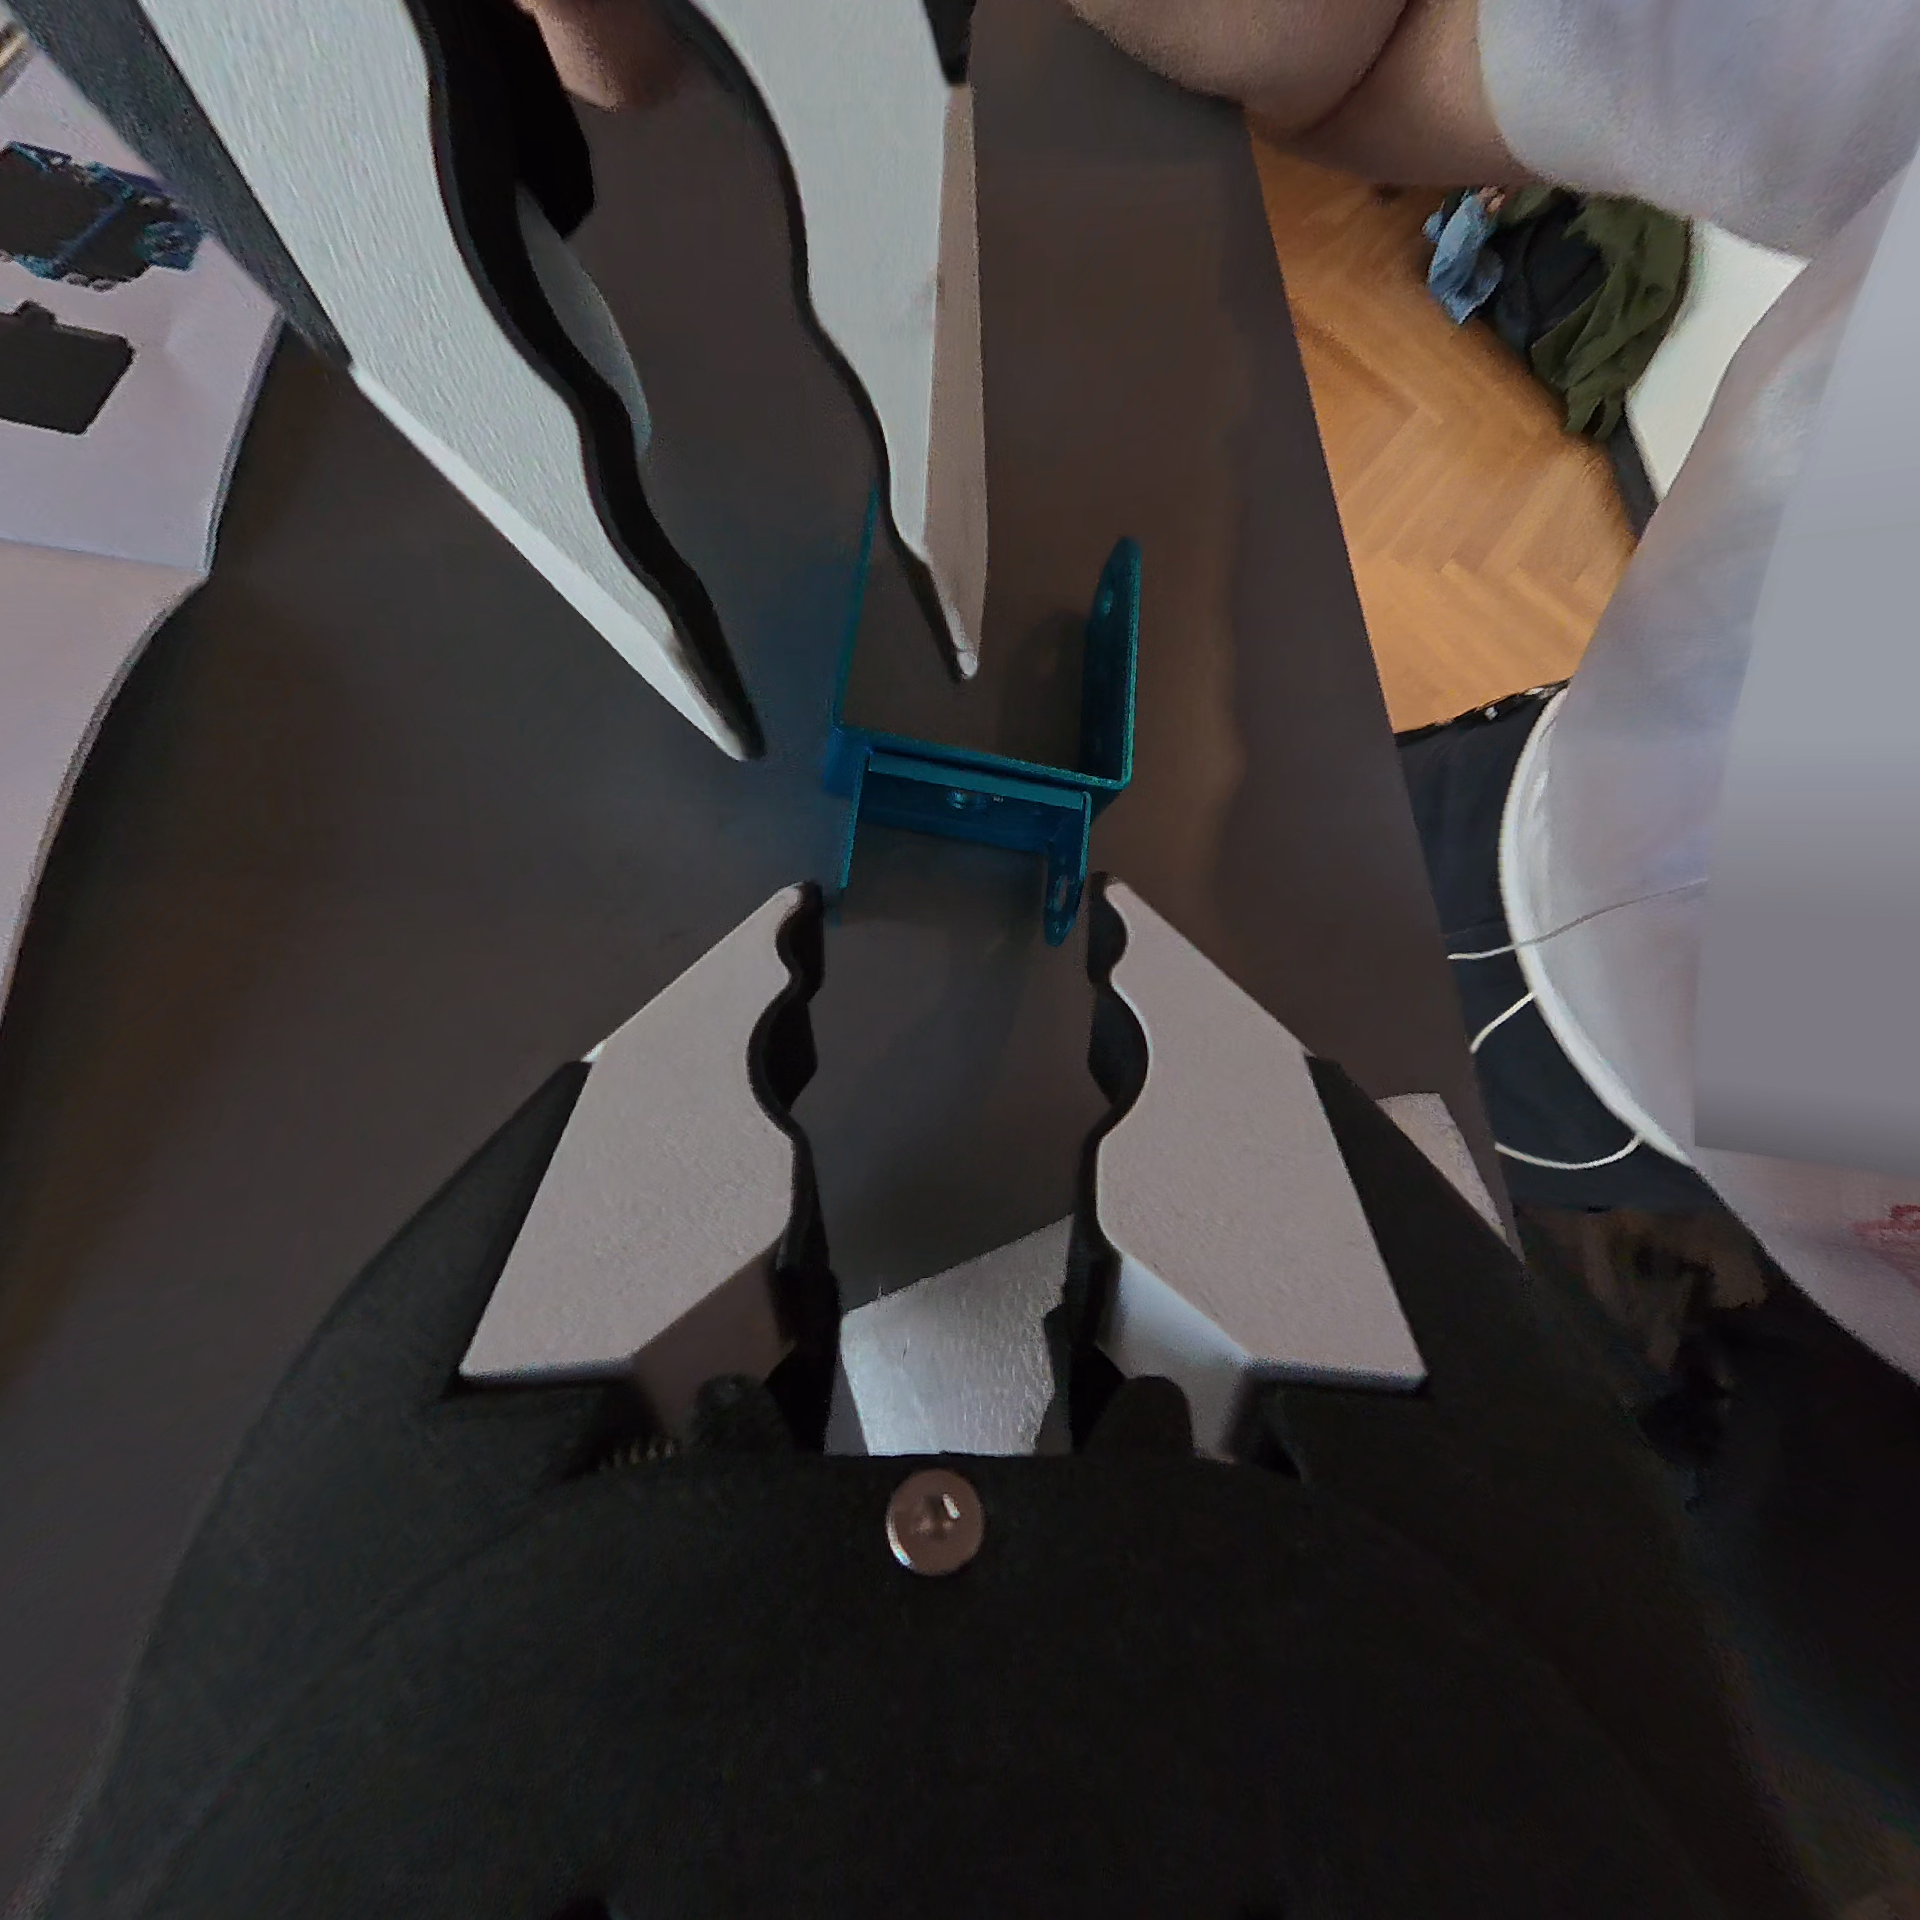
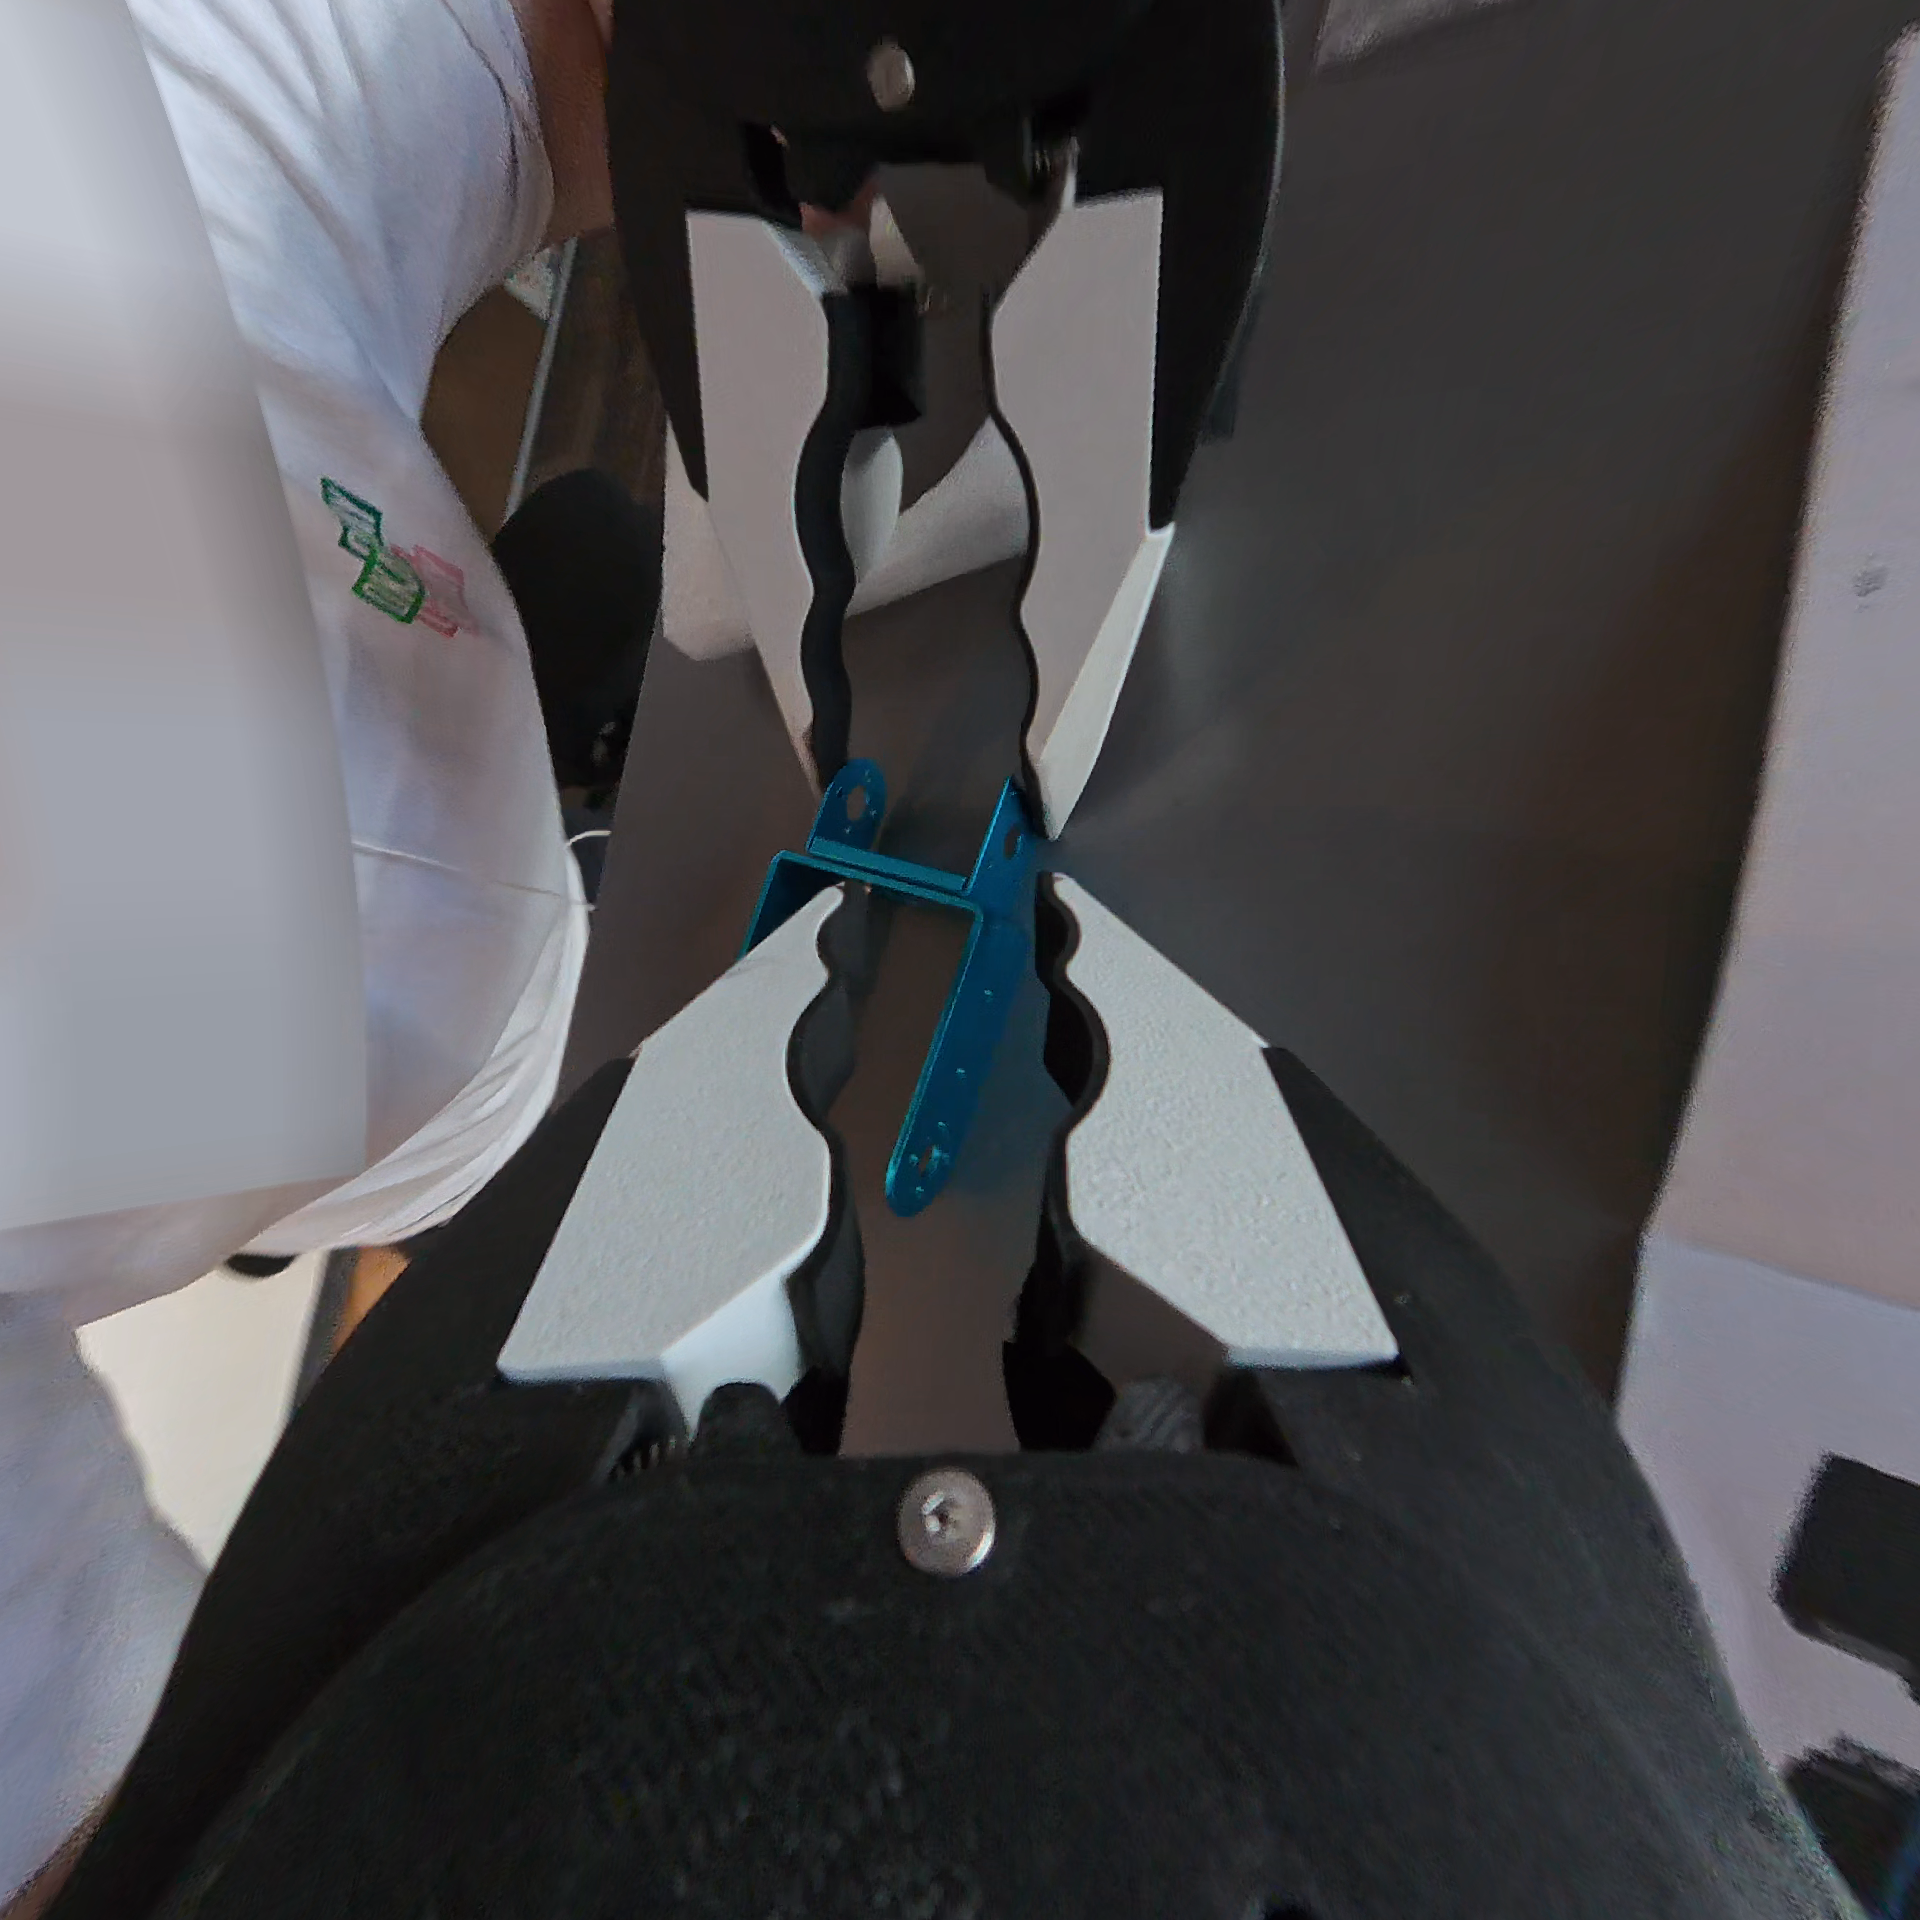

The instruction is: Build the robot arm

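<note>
Two blue metal U-brackets (image 1: pixel 971 795) are joined back to back over a dark table (image 1: pixel 416 831). My left gripper (image 1: pixel 956 891) has its fingertips against the outer sides of the short bracket's two legs and is shut on them. It also shows at the top of the right wrist view (image 2: pixel 935 795). My right gripper (image 2: pixel 943 888) is open and straddles one long leg (image 2: pixel 961 1049) of the other bracket. That leg lies close to the right finger. The second long leg (image 2: pixel 767 904) is outside the left finger. In the left wrist view the right gripper (image 1: pixel 857 707) comes in from above.
A white tray (image 1: pixel 125 468) with black and blue parts sits at the left. The table edge (image 1: pixel 1382 727) runs along the right, with wooden floor (image 1: pixel 1455 468) and a clothes pile beyond. A person in a white shirt (image 2: pixel 312 727) stands close by. A white panel (image 2: pixel 1818 727) lies on the right. My left and right fingertips are right by each other.
</note>
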### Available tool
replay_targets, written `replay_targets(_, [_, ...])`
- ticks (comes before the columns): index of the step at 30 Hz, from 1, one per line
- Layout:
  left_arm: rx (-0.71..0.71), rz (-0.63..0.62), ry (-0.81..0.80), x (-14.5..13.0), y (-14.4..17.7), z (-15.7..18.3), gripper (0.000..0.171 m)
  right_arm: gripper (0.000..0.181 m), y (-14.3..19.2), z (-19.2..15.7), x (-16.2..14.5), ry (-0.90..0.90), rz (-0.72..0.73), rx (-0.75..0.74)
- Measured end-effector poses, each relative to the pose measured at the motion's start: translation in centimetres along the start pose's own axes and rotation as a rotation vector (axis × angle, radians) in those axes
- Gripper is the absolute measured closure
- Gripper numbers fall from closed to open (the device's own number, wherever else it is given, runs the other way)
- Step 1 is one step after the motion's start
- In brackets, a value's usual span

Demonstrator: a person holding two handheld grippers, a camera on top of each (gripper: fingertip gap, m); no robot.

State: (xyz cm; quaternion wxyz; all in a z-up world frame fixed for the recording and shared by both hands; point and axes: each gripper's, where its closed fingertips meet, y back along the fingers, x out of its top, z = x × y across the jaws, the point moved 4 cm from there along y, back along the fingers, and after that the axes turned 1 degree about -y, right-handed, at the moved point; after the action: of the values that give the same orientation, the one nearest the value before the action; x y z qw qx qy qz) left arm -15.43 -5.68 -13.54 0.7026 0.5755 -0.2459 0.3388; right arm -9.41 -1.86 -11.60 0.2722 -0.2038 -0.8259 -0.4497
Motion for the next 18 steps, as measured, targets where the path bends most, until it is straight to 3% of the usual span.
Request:
replay_targets(4, [-0.041,0.114,0.056,0.9,1.6,-0.3,0.112,0.138,1.9,1.4,1.0,0.103,0.084,-0.221])
replay_targets(7, [0.101,0.167,0.026,1.2,3.6,-2.0,0.111,0.116,3.7,3.6,1.7,0.138,0.121,-0.510])
replay_targets(13, [0.469,0.245,-0.028,1.5,7.9,-5.3,0.118,0.135,11.3,5.6,3.4,0.182,0.280,-1.185])
replay_targets(18, [0.698,0.245,0.027,0.6,10.8,-7.6,0.116,0.134,17.3,8.1,-0.9,-0.028,0.167,-1.654])
